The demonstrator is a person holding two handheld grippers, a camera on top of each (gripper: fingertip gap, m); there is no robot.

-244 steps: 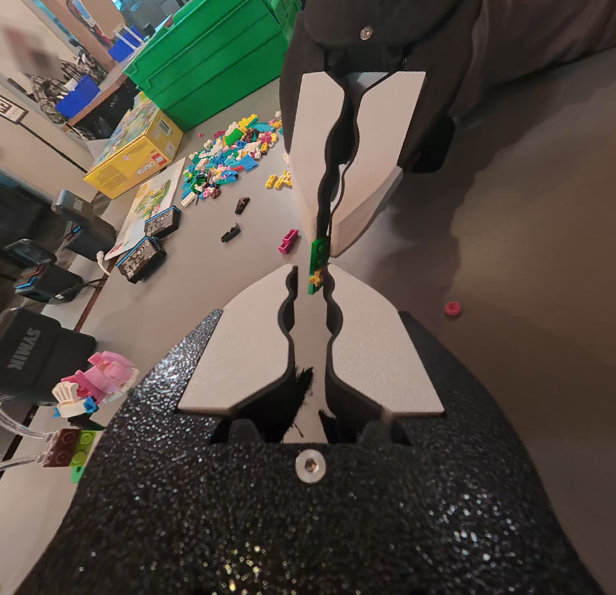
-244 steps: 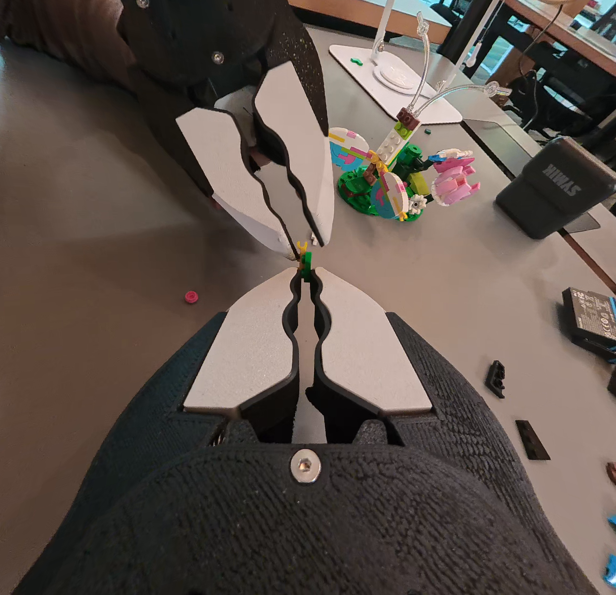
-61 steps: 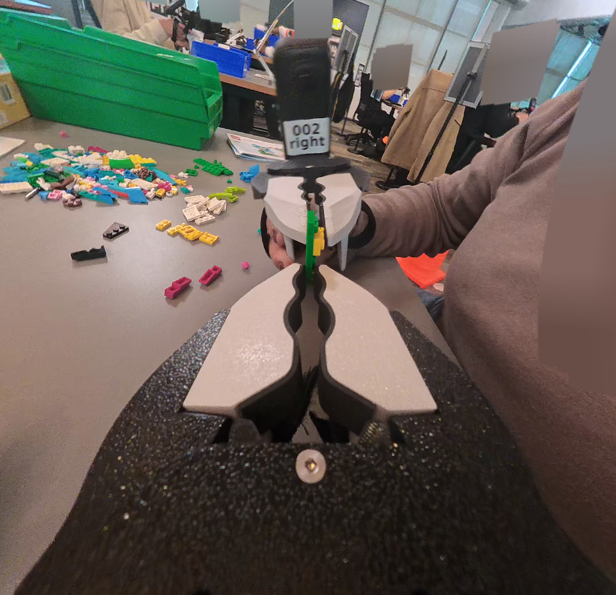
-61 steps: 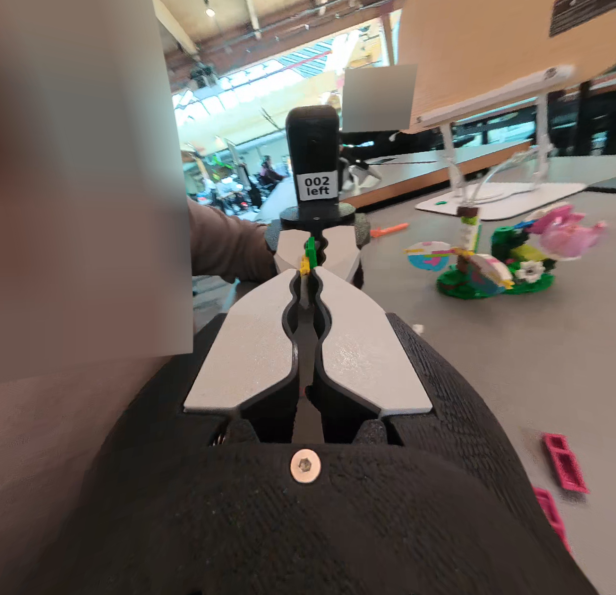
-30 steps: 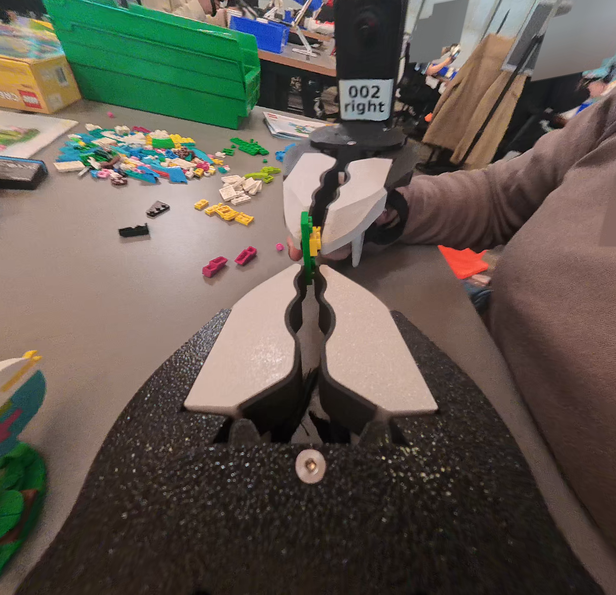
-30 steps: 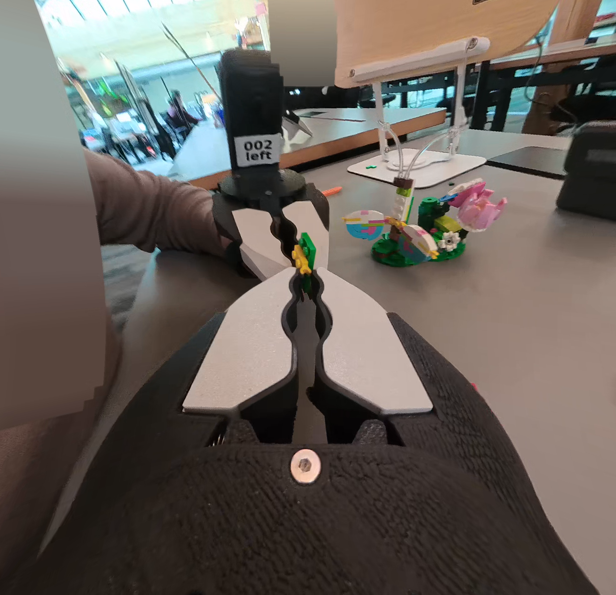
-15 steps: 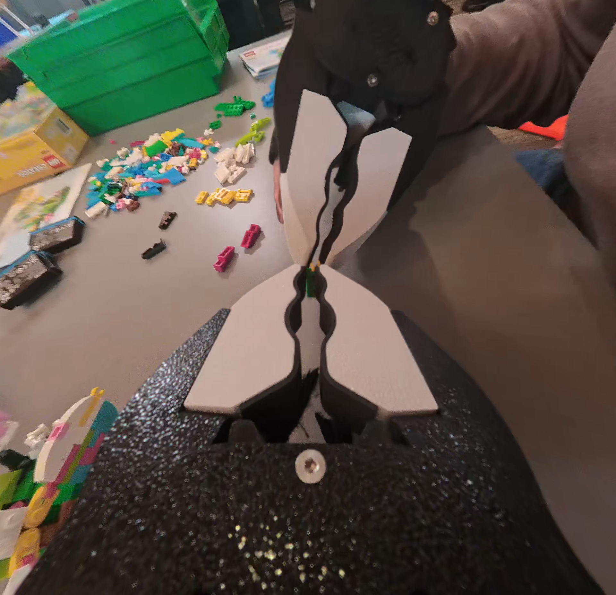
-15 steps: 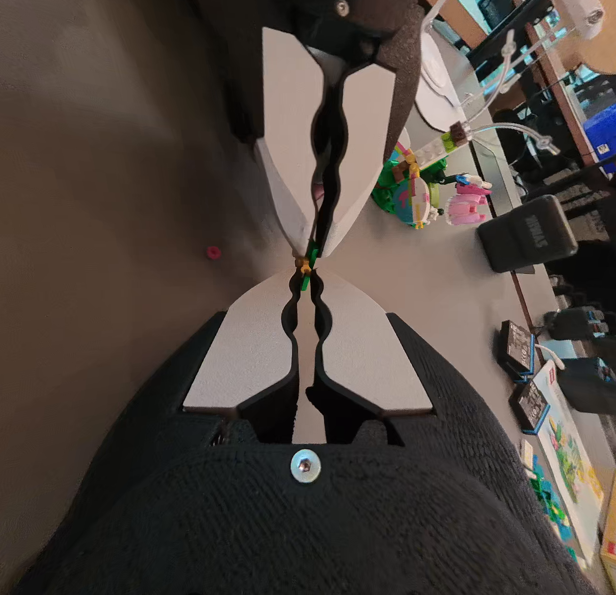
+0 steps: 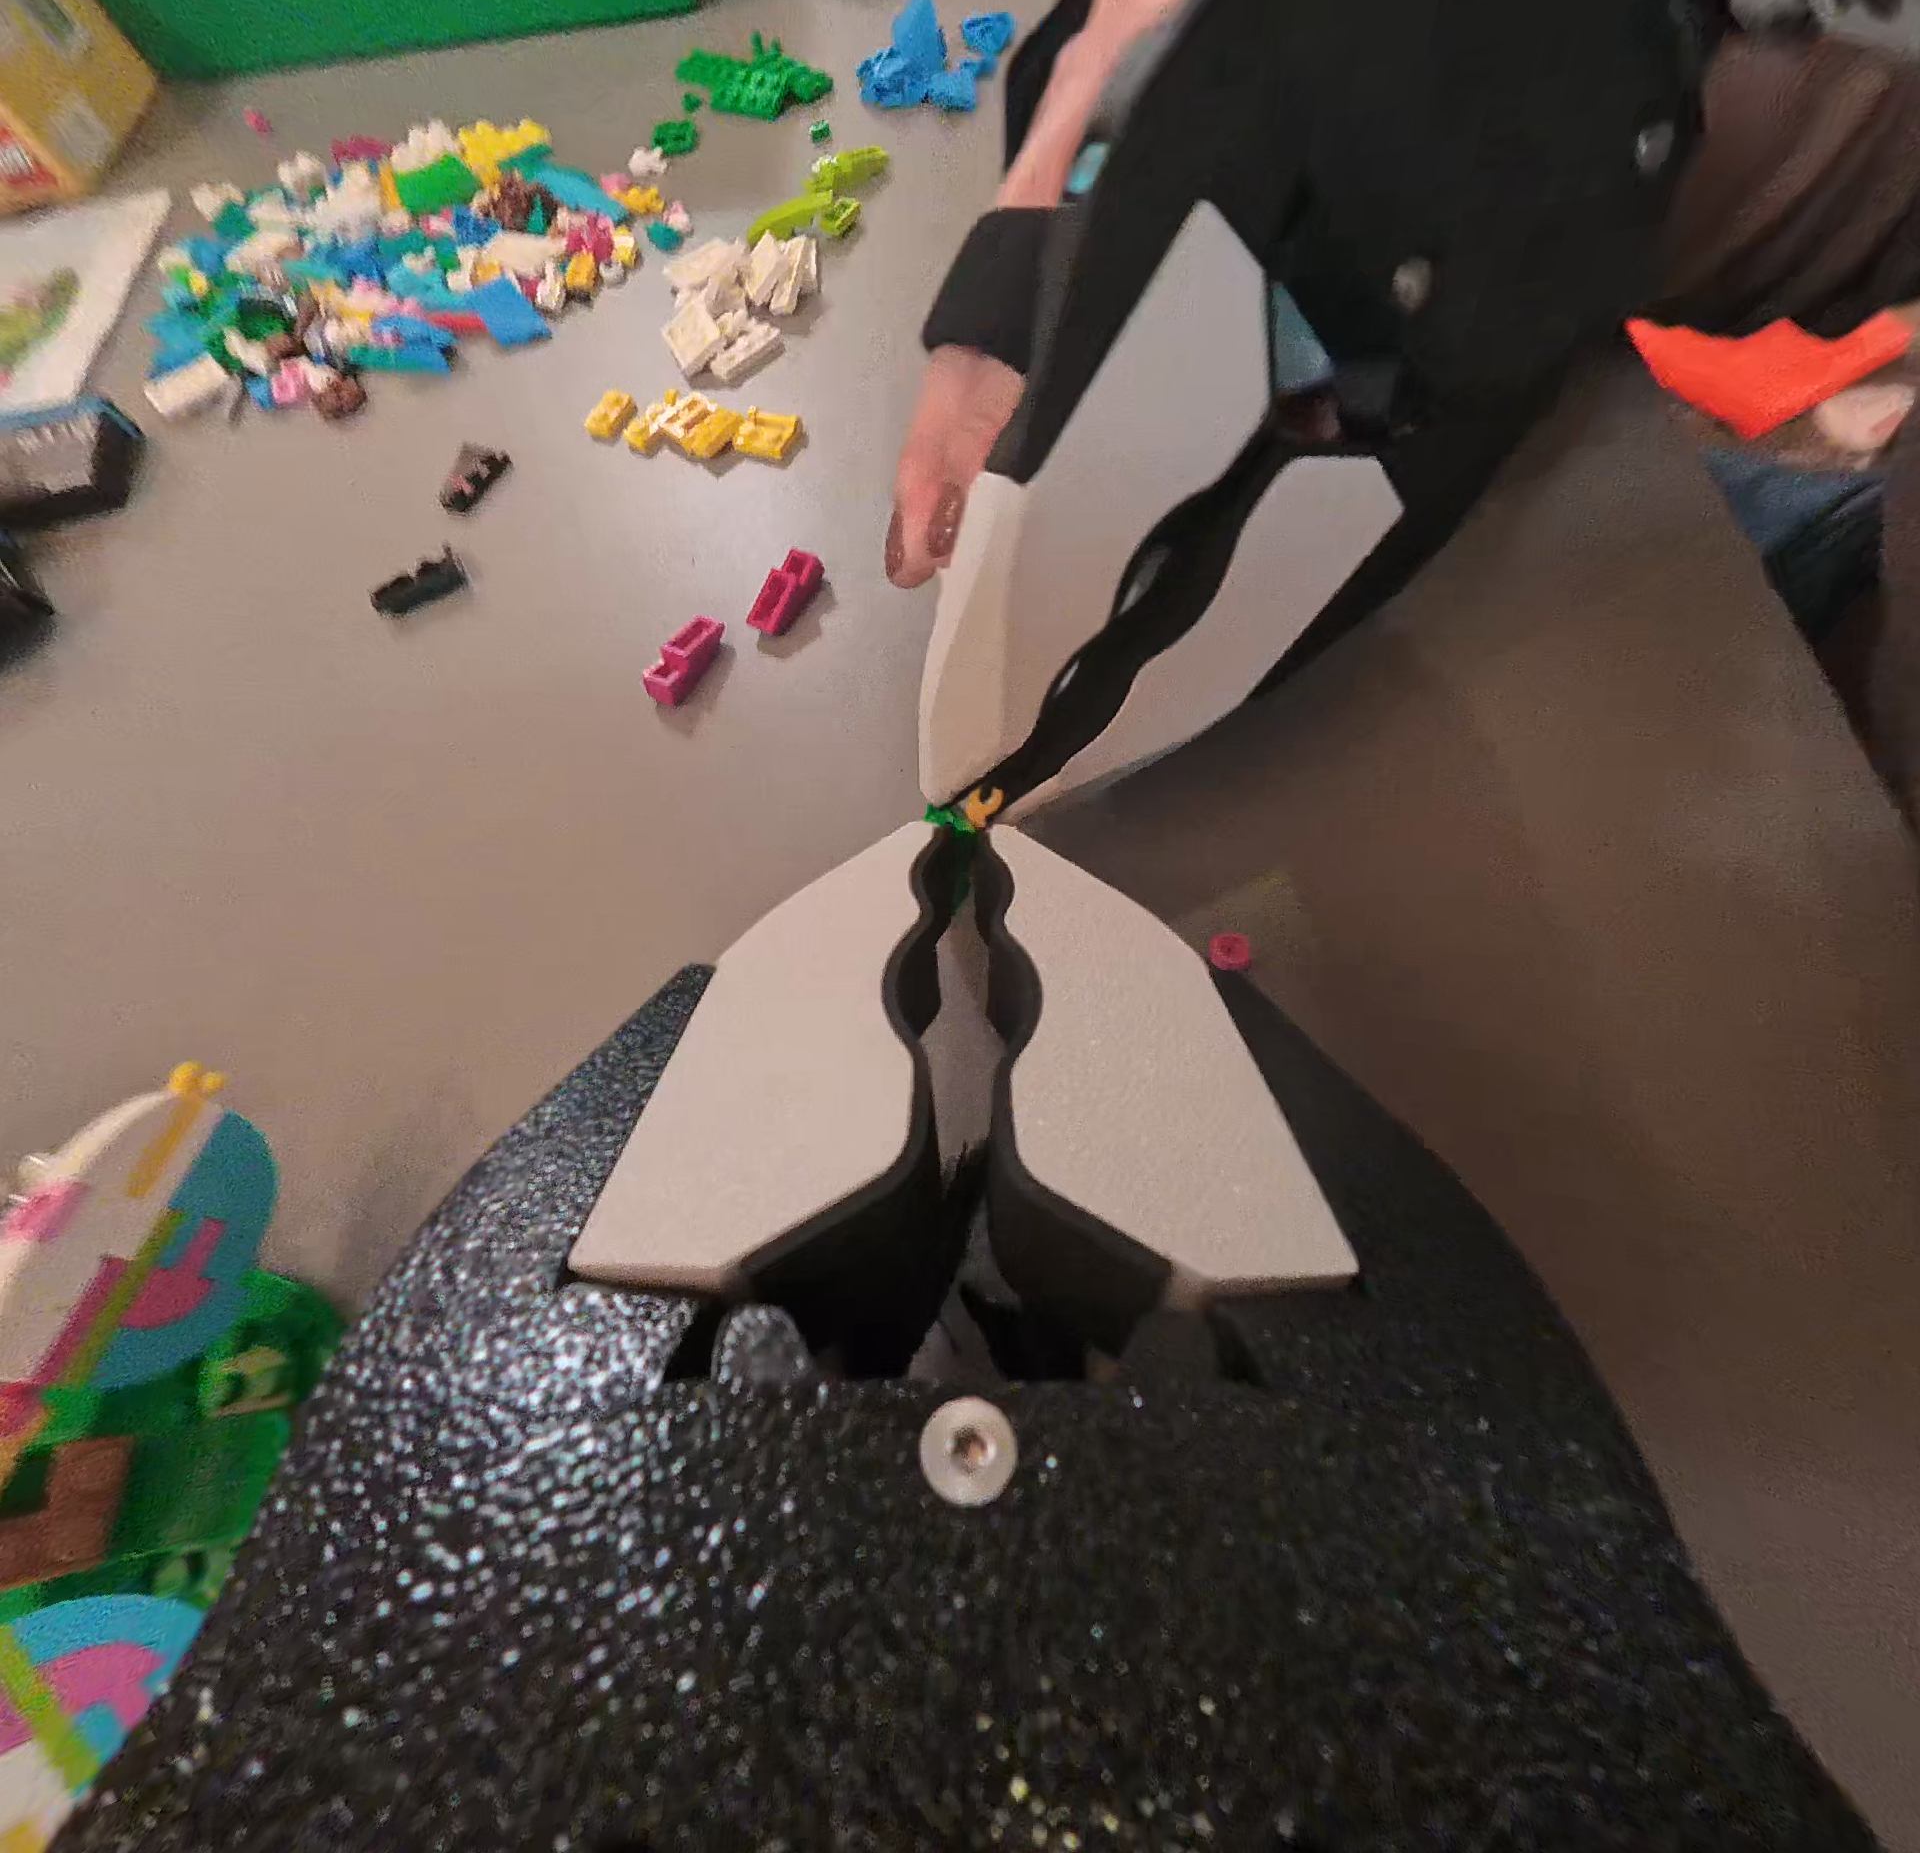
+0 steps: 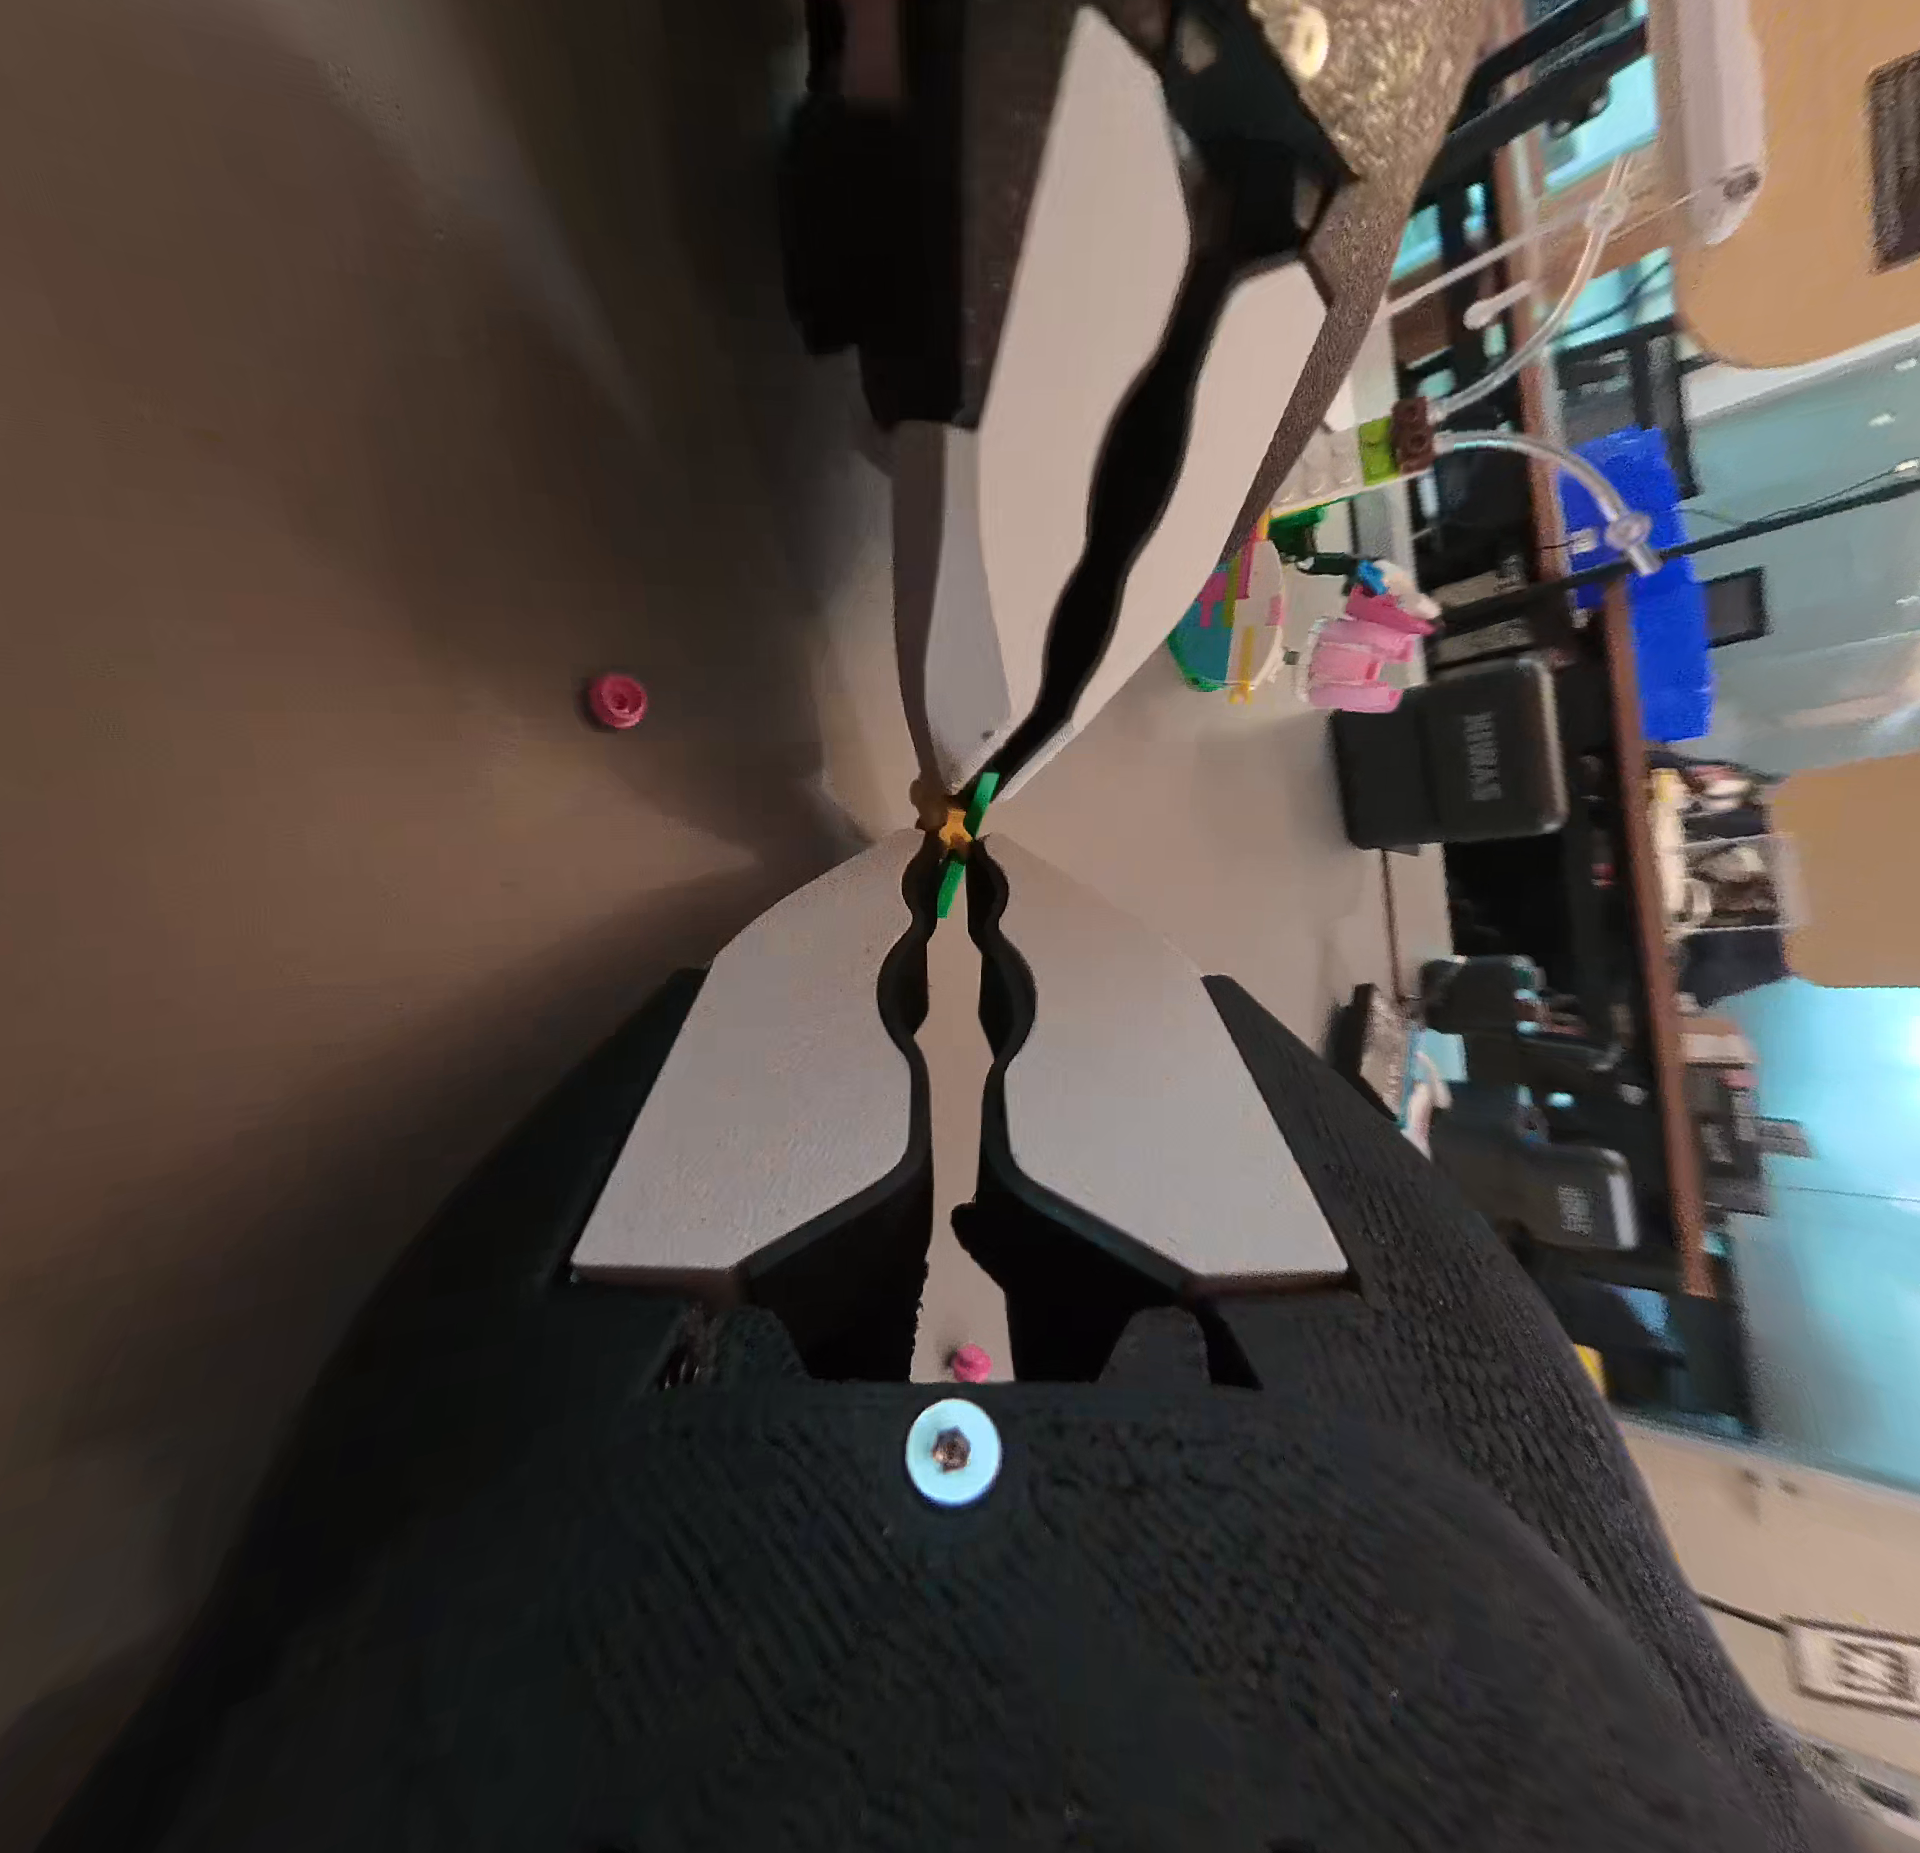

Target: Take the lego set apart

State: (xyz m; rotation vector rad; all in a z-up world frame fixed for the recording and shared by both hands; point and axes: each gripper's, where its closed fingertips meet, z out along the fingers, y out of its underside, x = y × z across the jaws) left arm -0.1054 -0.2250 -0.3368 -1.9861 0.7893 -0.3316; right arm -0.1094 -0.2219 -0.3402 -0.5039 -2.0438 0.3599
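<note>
1. The left tool (image 9: 961, 847) is closed on a thin green plate (image 9: 951, 853), edge-on between its tips, held above the grey tabletop (image 9: 520, 816).
2. The right tool (image 10: 951, 853), meeting it tip to tip from 12 o'clock in the left wrist view, is pinched on the small yellow piece (image 9: 982, 804) fixed to that plate.
3. Opposed grips let one tool brace while the other likely pries the yellow piece off.
4. The lego set (image 10: 1299, 619) stands at 2 o'clock in the right view; loose bricks (image 9: 416, 245) lie at 10 o'clock in the left view.
</note>
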